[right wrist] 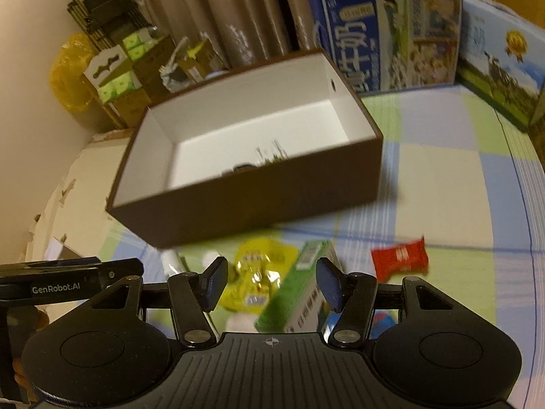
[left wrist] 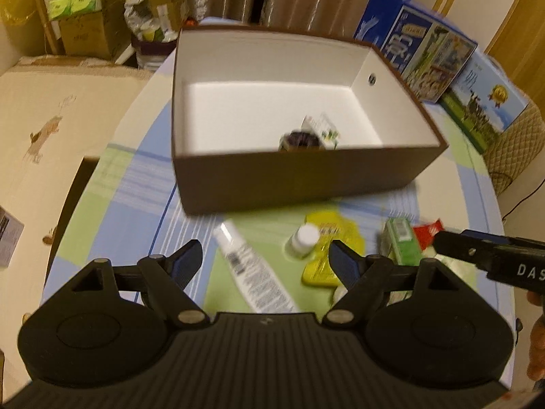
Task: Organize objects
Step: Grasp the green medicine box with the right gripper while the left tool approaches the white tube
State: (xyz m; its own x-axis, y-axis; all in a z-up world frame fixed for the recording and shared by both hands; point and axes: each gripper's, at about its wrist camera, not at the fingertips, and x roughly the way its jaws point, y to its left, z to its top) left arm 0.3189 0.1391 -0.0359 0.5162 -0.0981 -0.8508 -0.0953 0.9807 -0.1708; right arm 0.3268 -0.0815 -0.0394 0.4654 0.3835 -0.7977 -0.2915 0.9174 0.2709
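A lived-in room of a home, used partly for storage. A round table under a checked blue, green and cream cloth [right wrist: 439,170] stands before long brown patterned curtains [right wrist: 238,10]. Printed blue milk cartons [right wrist: 385,34] are stacked at the table's far edge. In the corner, open brown cardboard boxes packed with small green cartons [left wrist: 81,10] sit beside a yellow plastic bag [right wrist: 68,71]. A cream cover embroidered with a deer figure [left wrist: 51,129] drapes the furniture to the left, and a quilted tan cushion [left wrist: 511,150] lies at right.
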